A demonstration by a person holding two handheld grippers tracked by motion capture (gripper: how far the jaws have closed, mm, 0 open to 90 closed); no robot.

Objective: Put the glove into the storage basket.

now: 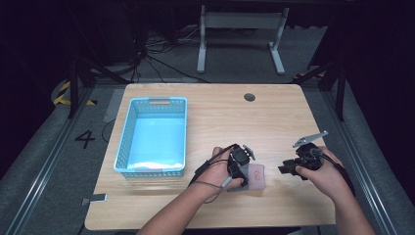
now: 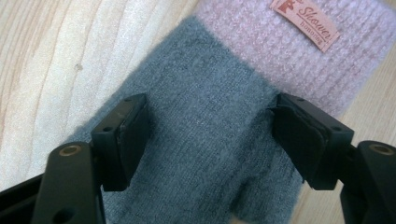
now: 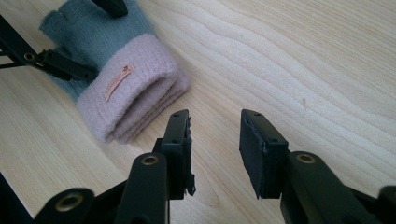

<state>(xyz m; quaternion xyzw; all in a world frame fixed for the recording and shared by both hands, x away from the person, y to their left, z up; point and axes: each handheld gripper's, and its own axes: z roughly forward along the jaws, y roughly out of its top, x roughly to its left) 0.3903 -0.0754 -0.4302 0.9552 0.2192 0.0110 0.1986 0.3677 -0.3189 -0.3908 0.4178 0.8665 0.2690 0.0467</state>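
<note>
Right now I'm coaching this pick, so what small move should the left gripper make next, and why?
Probably lower a little and close: the left gripper stands open astride the grey part of the glove, its pads not yet pressing the knit.

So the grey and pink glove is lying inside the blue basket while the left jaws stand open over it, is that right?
Not quite: the glove lies on the wooden table, to the right of the blue basket, as the high view shows. The left gripper does stand open over it.

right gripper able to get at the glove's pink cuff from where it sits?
Probably yes. The right gripper is open, aimed near the pink cuff, bare table between them. The left gripper straddles the grey part, not the cuff.
</note>
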